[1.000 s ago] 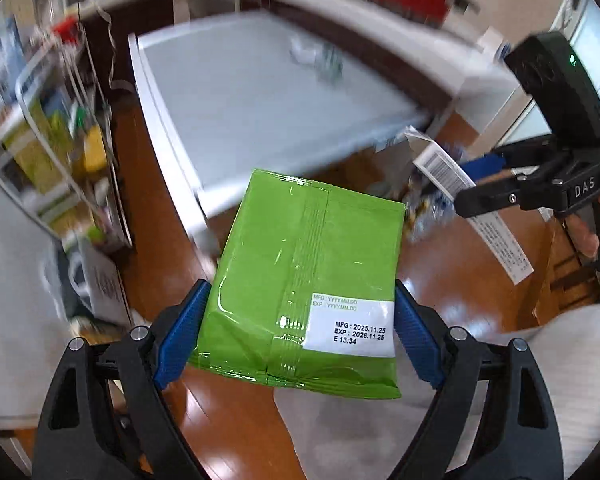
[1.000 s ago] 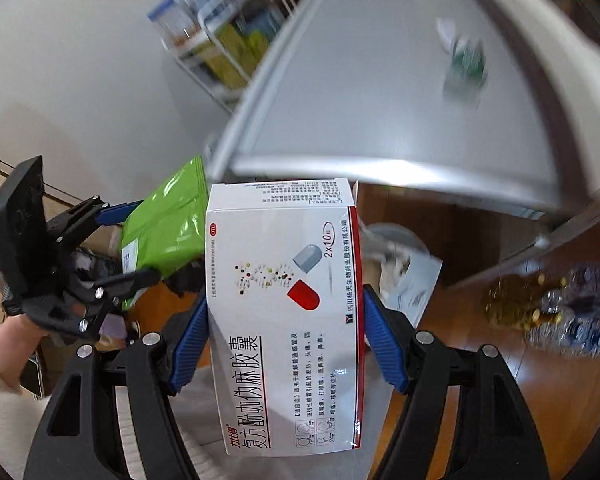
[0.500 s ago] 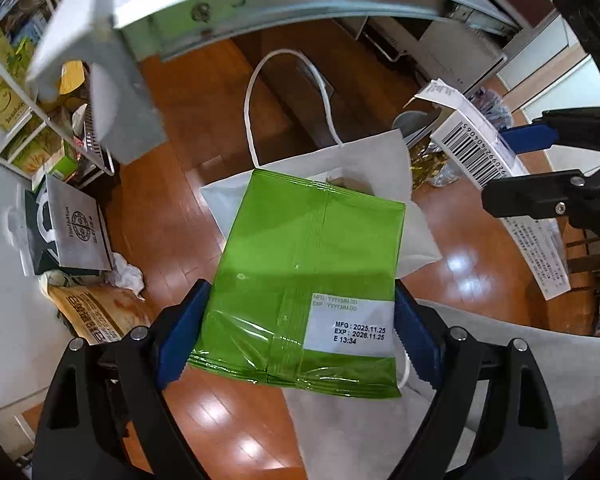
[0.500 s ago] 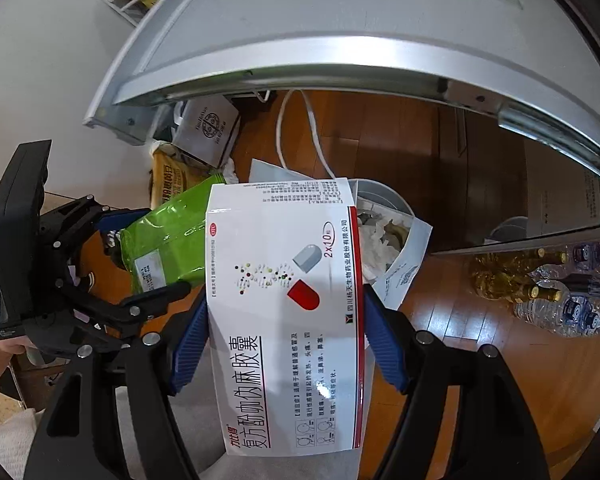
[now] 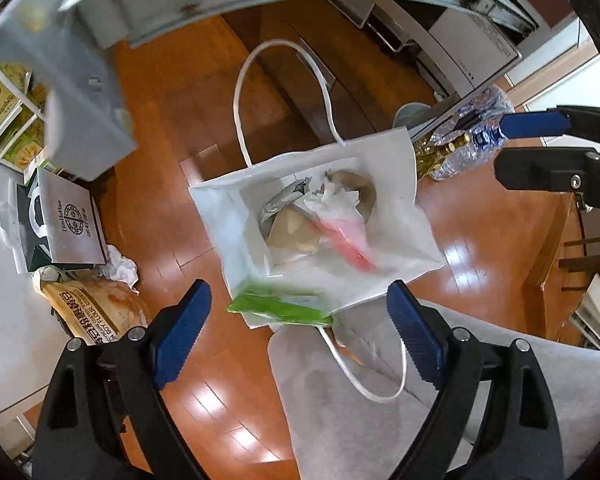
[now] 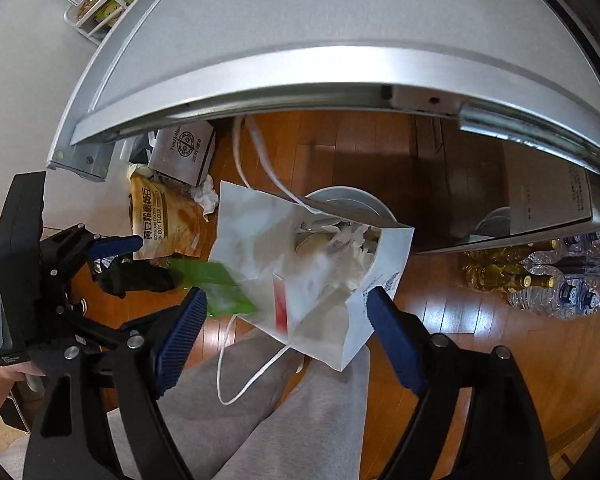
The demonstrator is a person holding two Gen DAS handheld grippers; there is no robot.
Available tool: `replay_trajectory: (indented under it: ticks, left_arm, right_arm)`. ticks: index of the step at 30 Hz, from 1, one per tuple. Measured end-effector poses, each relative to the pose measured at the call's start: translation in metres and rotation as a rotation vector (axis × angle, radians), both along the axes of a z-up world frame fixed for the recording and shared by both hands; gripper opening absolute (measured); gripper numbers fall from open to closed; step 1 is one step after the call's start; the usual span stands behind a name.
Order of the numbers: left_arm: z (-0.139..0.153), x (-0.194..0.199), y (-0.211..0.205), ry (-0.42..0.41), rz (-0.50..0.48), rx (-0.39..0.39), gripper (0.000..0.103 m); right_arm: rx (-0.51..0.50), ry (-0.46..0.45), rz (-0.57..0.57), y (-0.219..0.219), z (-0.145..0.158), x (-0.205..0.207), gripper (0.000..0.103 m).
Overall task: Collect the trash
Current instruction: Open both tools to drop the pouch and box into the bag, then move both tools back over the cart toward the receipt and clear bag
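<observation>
A white paper bag [image 5: 384, 152] with cord handles stands open on the wood floor, holding crumpled trash; it also shows in the right wrist view [image 6: 388, 264]. My left gripper [image 5: 298, 312] is open above its near rim. The green packet [image 5: 280, 306] is loose and blurred at the bag's near edge, also seen in the right wrist view [image 6: 220, 288]. My right gripper [image 6: 286, 312] is open over the bag. The white and red medicine box [image 6: 280, 304] is blurred inside the bag, seen as a red smear in the left wrist view [image 5: 344, 240].
A grey table edge [image 6: 340, 64] overhangs the bag. A flour sack [image 5: 96, 308] and a small box [image 5: 70, 224] lie on the floor to the left. Bottles [image 6: 540, 280] lie to the right. Grey-trousered legs [image 6: 280, 420] are close below.
Both grippers have opened. The green packet and the medicine box have left the jaws and are falling toward the white bag. Both views have tilted further down toward the floor.
</observation>
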State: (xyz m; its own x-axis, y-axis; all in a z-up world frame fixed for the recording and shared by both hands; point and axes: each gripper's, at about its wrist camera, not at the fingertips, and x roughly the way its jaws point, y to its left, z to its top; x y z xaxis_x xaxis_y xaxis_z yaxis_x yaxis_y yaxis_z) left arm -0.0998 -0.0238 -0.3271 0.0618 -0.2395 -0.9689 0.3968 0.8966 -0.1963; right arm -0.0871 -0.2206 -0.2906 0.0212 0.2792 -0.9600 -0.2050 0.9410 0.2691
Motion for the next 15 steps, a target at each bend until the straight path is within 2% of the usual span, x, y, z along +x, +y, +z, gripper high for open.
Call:
replay_trajectory:
  ticks: [9, 15]
  left_arm:
    - [0.015, -0.002, 0.02, -0.026, 0.04, -0.024, 0.09]
    - [0.025, -0.01, 0.024, -0.046, 0.018, -0.019, 0.09]
  right_arm:
    - [0.006, -0.039, 0.01, -0.013, 0.024, -0.013, 0.081]
    - [0.019, -0.055, 0.009, -0.014, 0.043, -0.021, 0.081]
